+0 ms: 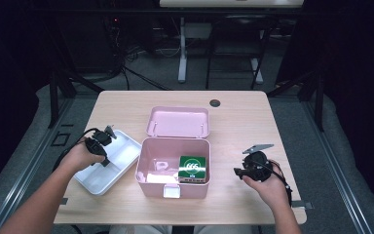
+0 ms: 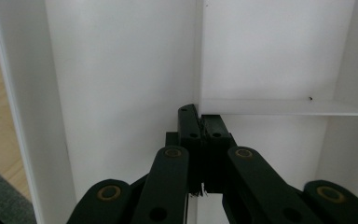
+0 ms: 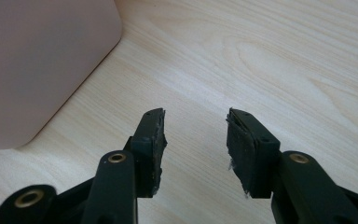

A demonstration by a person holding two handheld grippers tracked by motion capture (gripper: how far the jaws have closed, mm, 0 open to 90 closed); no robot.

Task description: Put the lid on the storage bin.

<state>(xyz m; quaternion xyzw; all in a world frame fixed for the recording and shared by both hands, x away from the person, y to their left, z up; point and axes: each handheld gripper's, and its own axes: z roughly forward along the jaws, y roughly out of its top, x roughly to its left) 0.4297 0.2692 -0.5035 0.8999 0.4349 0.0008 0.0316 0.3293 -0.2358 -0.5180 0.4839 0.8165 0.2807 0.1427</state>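
Note:
A white divided tray lies at the table's left. My left gripper reaches down into it. In the left gripper view the jaws are shut on the tray's thin upright divider, just where a cross wall meets it. An open pink box stands at the table's middle, its lid lying back behind it. Inside are a green box and a small white item. My right gripper hovers open right of the pink box, with nothing between its jaws.
The light wooden table has bare room at the right and the back, with a round dark grommet near the far edge. Beyond it are dark floor, cables and the legs of another desk.

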